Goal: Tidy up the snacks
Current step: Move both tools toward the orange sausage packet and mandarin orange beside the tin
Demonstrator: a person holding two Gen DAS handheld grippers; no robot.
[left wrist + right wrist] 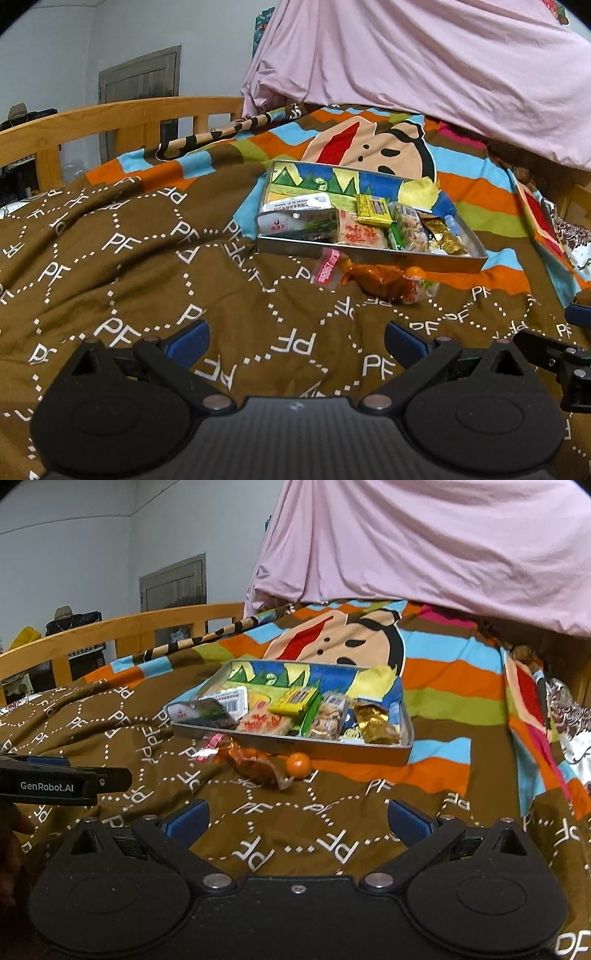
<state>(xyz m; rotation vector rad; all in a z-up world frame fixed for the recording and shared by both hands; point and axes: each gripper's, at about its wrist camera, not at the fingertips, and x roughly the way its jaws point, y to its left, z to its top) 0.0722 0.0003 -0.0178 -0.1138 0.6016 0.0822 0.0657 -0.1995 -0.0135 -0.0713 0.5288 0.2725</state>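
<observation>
Left wrist view: the left tongs (297, 341) gape empty; the orange snack packet (384, 282) lies ahead, slightly right, on the bed before the tin (369, 256), long axis crosswise.

Right wrist view: the right tongs (297, 819) gape empty too; the packet (255, 764) lies ahead-left, seemingly equally near.

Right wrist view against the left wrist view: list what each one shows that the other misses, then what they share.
Only the right wrist view shows the left gripper's side printed GenRobot.AI, a hat beyond the bed rail, and the small orange ball in full.

Only the left wrist view shows an edge of the right gripper at its right border.

Both show the metal tin of snacks on the brown blanket, the orange wrapped snack lying outside it, the wooden bed rail and pink sheet. Both grippers are open and empty.
</observation>
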